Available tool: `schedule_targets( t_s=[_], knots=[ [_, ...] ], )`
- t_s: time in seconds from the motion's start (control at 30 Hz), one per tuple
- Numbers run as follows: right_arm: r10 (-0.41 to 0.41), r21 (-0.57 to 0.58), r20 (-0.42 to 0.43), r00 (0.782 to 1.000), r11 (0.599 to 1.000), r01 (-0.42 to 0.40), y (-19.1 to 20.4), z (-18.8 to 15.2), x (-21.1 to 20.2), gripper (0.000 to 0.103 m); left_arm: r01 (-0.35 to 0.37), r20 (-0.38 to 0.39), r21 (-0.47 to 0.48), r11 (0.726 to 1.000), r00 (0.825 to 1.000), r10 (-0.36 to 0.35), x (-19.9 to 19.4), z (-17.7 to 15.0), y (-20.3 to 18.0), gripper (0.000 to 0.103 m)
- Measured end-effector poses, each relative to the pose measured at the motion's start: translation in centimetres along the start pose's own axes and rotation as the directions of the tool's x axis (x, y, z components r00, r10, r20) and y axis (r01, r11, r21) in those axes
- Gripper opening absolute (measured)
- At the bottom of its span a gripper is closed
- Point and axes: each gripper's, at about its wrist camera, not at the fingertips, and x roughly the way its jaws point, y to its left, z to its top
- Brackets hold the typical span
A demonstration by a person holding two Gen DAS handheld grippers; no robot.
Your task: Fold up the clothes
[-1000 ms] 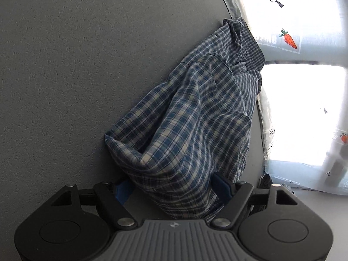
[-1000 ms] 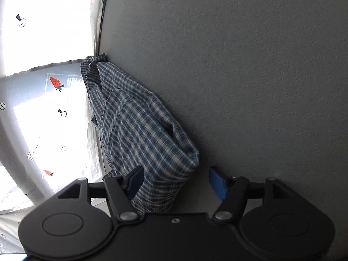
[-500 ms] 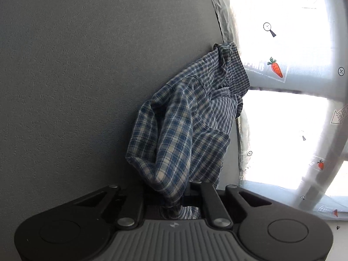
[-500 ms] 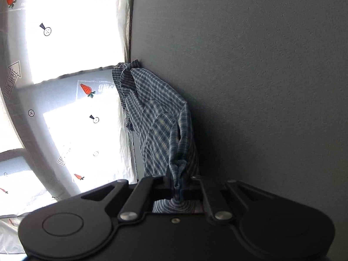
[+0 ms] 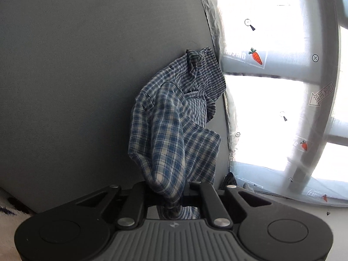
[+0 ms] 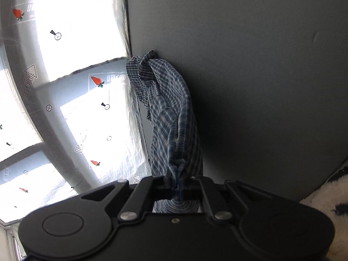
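A blue-and-white checked shirt hangs bunched between 2 hand-held grippers above a plain grey desk. In the left wrist view the left gripper has its jaws closed tight on a thick fold of the cloth at the near end. In the right wrist view the right gripper is likewise clamped on a twisted wad of the same shirt. From both grips the fabric runs away toward the far edge of the desk, where the crumpled far end, perhaps the collar, sits right at the edge. Beyond that edge is a pale printed sheet with small carrots and arrows, brightly lit. A white furry rug shows at a near corner.

The shirt is not folded: it is a narrow, rumpled rope of cloth, with layers gathered on themselves. Judging by this, the step in hand is spreading or lifting the garment so it can be laid flat. To do that well, the 2 grips should likely move apart, left and right, until the cloth between them goes taut, without tugging hard enough to slip a hold. The far end sits close to the edge, so drawing the shirt nearer before laying it down would probably keep it from sliding off.
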Motion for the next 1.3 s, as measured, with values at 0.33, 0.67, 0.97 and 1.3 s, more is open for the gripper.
schedule_targets(
  t_s=[0.33, 0.67, 0.97, 1.3],
  knots=[
    [0.074, 0.107, 0.001, 0.997, 0.992, -0.074, 4.2, 3.0, 3.5, 0.005, 0.060, 0.027, -0.110, 0.992, 0.998, -0.057, 0.7, 1.8, -1.3, 0.011],
    [0.014, 0.304, 0.035, 0.999, 0.952, -0.024, 8.9, 8.1, 9.1, 0.006, 0.031, -0.038, -0.303, 0.952, 0.998, -0.045, 7.2, 9.3, -5.0, 0.014],
    [-0.084, 0.284, 0.005, 0.996, 0.956, 0.079, 9.2, 7.6, 7.0, 0.005, -0.054, -0.080, -0.231, 0.971, 0.996, 0.036, 3.9, 7.5, -5.8, 0.013],
    [-0.150, 0.328, 0.027, 0.988, 0.935, 0.133, 3.9, 1.8, 0.0, 0.004, -0.136, -0.094, -0.285, 0.949, 0.989, 0.114, -2.4, 1.6, -1.9, 0.011]
  ],
)
